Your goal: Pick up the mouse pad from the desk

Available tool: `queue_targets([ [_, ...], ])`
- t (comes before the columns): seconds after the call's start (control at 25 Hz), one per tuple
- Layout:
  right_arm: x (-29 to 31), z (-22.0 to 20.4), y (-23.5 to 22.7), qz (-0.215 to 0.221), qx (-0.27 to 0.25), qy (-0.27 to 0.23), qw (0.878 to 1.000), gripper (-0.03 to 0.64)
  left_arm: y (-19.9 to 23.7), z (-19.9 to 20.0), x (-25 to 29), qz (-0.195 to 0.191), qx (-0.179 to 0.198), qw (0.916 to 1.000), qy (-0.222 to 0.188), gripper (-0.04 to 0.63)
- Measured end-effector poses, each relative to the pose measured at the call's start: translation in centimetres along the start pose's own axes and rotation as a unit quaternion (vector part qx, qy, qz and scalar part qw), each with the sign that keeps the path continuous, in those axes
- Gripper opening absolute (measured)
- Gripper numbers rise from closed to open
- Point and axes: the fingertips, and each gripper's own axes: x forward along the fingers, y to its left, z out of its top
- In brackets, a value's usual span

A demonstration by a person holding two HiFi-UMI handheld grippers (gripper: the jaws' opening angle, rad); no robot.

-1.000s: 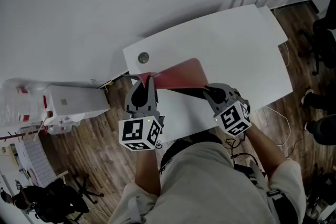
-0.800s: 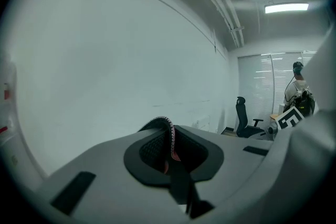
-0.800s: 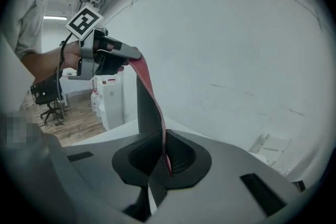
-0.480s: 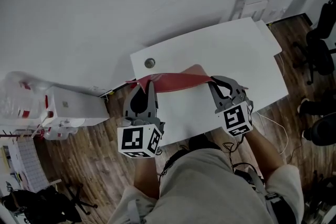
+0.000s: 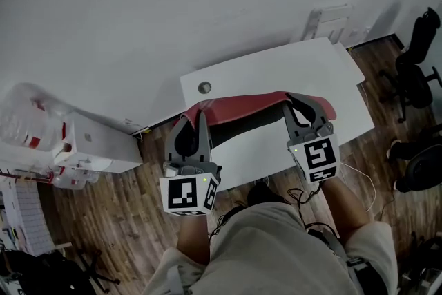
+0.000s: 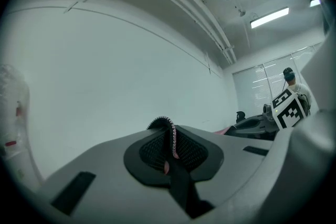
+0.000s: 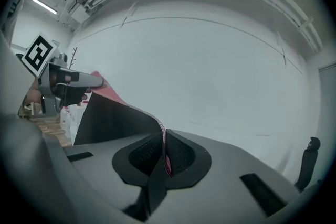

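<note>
The mouse pad (image 5: 242,108), red on top and black underneath, hangs in the air above the white desk (image 5: 276,69), stretched between both grippers. My left gripper (image 5: 195,115) is shut on its left end and my right gripper (image 5: 298,101) on its right end. In the left gripper view the pad's thin stitched edge (image 6: 174,139) stands clamped between the shut jaws of the left gripper (image 6: 172,148). In the right gripper view the pad's black underside (image 7: 115,115) runs leftward from the right gripper (image 7: 165,159), whose jaws pinch its edge.
A round cable grommet (image 5: 204,88) sits in the desk's left corner. White plastic storage boxes (image 5: 97,141) stand on the wood floor to the left. Black office chairs (image 5: 414,72) stand at the right, and a white cable (image 5: 360,176) lies on the floor by the desk.
Both grippers have risen with the mouse pad. It lay partly on the desk with its near edge lifted; now it hangs clear of the desk, spread between them.
</note>
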Motion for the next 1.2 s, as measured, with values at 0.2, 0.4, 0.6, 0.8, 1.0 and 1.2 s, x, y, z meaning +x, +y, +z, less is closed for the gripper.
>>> queue_targets([
  [0.2,-3.4,2.2,0.7,-0.038,-0.004,-0.033,0.999,0.048,-0.5,1.6,-2.9,-0.011,0.001,0.9997,-0.021,0.032],
  [0.4,-6.7,2.8,2.0,-0.071,-0.009,-0.048,0.996,0.048,-1.5,1.7,-5.3,-0.017,0.013,0.9990,-0.039,0.032],
  [0.6,-9.5,2.6,3.0,-0.101,0.001,-0.049,0.994,0.049,-2.7,2.0,-6.9,-0.009,0.038,0.9980,-0.050,0.032],
  [0.8,-10.9,2.3,3.7,-0.110,0.003,-0.047,0.993,0.049,-2.9,1.3,-7.8,-0.017,0.039,0.9981,-0.045,0.032],
  [1.0,-11.8,1.7,4.5,-0.106,0.004,-0.038,0.994,0.048,-3.2,1.2,-8.8,-0.024,0.034,0.9978,-0.051,0.032],
  [1.2,-12.6,0.8,5.0,-0.104,0.012,-0.031,0.994,0.048,-3.8,1.5,-9.6,-0.030,0.037,0.9972,-0.057,0.032],
])
